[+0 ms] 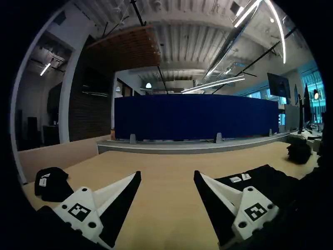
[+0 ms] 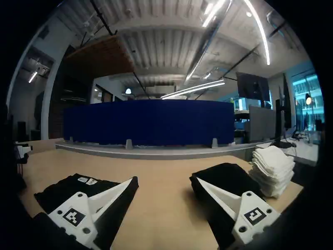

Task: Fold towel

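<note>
**Towel lies between your claws, nothing gripped yet**

Pale wooden table (image 1: 125,162), long blue fabric partition (image 1: 195,116) across the back. The flat black towel with white tags (image 1: 270,176) is spread on the table, right of your left gripper (image 1: 166,173) and left of your right gripper (image 2: 165,178). It's near both, neither clearly nearer, and its long axis is hard to call. A folded black bundle (image 2: 224,173) and a stack of folded white towels (image 2: 272,171) sit to the right. Both claws are spread wide and empty. My read: turn each inward for a near corner.
</note>
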Motion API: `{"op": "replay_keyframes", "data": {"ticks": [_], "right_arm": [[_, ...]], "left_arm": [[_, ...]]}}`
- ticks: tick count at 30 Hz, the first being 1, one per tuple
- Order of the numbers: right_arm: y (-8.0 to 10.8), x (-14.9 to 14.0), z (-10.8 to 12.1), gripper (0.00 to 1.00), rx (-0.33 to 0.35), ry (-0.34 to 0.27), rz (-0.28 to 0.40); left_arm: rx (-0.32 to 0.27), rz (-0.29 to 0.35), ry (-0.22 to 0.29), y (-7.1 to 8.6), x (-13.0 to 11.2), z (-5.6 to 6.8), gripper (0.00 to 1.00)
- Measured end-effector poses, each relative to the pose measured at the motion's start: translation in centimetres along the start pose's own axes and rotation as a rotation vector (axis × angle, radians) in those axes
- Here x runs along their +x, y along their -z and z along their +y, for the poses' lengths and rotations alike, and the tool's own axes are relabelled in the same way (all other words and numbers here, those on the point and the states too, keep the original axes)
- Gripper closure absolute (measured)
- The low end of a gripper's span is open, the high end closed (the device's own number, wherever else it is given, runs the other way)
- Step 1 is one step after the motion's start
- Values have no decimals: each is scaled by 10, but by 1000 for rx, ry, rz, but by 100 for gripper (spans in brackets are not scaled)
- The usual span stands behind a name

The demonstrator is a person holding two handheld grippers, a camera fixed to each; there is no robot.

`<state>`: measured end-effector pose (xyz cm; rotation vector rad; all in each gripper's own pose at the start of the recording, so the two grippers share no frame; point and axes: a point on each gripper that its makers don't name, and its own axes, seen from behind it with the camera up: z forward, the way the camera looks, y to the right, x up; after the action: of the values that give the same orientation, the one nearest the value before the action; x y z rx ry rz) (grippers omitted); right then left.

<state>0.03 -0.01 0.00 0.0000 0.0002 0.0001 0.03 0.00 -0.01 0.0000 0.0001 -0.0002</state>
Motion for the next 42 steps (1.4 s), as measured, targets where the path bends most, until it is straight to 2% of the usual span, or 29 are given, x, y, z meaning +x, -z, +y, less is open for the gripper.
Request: {"op": "replay_keyframes", "data": {"ticks": [11,15,20,24,30,35,38,42], "right_arm": [[1,1,-1,0,-1,4,2],[5,11,-2,0,-5,20,6],[9,46,-8,0,-2,42,14],[13,86,-13,0,-6,46,25],[20,146,-16,0,-16,35,26],[26,192,-10,0,-41,26,39],[26,208,-9,0,-42,24,37],[23,220,-15,0,1,29,5]], "left_arm": [[-2,4,-4,0,2,-1,6],[-7,17,-17,1,10,0,6],[-24,25,-15,2,41,5,6],[-37,29,-8,4,77,7,6],[-59,20,-6,13,132,14,6],[-88,3,2,20,171,20,6],[-102,-12,-4,21,184,24,6],[-151,-47,-14,22,195,39,6]]}}
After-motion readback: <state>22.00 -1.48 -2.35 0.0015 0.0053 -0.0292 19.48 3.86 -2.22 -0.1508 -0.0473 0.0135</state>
